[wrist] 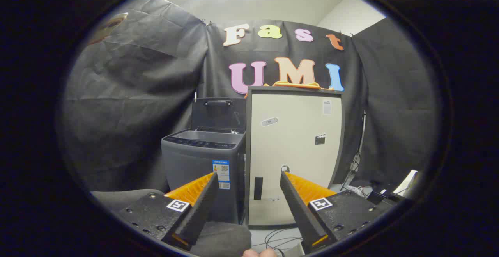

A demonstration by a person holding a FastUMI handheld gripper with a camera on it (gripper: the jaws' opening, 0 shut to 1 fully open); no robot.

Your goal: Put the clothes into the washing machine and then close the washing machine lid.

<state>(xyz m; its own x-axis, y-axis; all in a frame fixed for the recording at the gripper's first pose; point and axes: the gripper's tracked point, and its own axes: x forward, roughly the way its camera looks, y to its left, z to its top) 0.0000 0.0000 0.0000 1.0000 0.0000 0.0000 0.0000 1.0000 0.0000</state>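
Observation:
A dark grey top-loading washing machine (202,163) stands well beyond my fingers, its lid (217,113) raised upright at the back. Right beside it stands a taller cream cabinet (294,147). On the cabinet's top lies an orange garment (296,85), only its upper edge visible. My gripper (248,178) is open, its two fingers wide apart with nothing between them, pointing at the seam between machine and cabinet.
Black cloth walls close the booth behind and on both sides. Cables (280,237) trail on the floor below the cabinet, and more gear lies on the floor at the right (380,190). A dark grey cushion-like surface (218,237) sits under the left finger. A fingertip (259,253) shows at the bottom.

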